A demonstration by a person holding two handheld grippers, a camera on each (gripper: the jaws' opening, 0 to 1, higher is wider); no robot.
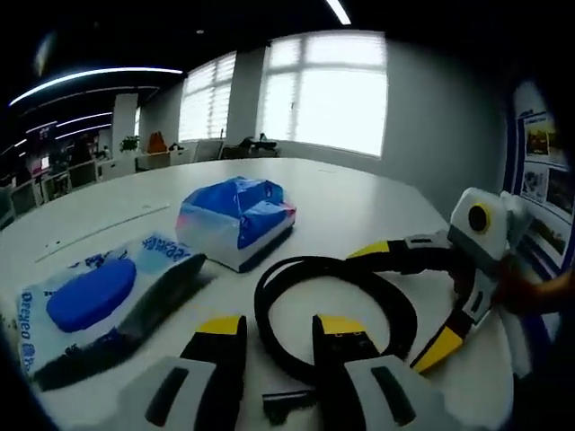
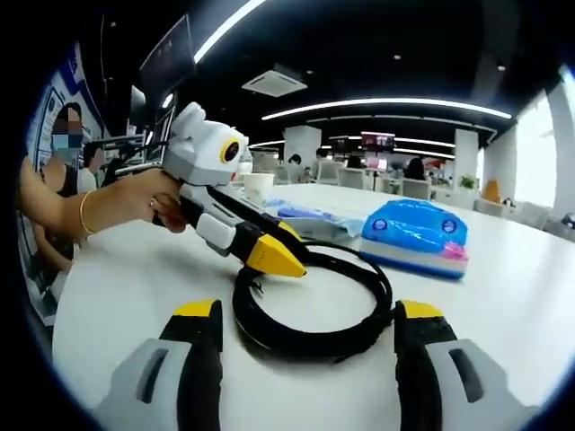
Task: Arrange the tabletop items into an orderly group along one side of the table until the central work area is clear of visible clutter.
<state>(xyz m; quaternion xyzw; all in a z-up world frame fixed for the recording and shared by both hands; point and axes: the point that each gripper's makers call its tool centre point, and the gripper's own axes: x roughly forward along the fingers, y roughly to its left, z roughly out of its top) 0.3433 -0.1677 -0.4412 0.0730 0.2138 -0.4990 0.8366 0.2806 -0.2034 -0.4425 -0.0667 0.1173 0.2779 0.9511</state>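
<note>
A black cable coil [image 1: 334, 303] [image 2: 314, 310] lies on the white table [image 1: 359, 202]. My left gripper [image 1: 280, 328] is open at the coil's near edge, and a short black cable end [image 1: 287, 404] lies between its jaws. In the right gripper view a hand holds the left gripper [image 2: 280, 244] over the coil's left rim. My right gripper [image 2: 307, 312] is open wide with the coil's near arc between its jaws; it enters the left gripper view [image 1: 400, 301] from the right, straddling the coil. A blue tissue pack [image 1: 238, 218] [image 2: 418, 235] and a wet-wipes pack [image 1: 99, 296] [image 2: 305, 215] lie nearby.
A white cup [image 2: 259, 186] stands on the table behind the left gripper. A person sits at the table's edge [image 2: 54, 180]. Desks and chairs fill the office beyond, and bright windows [image 1: 328, 90] line the wall.
</note>
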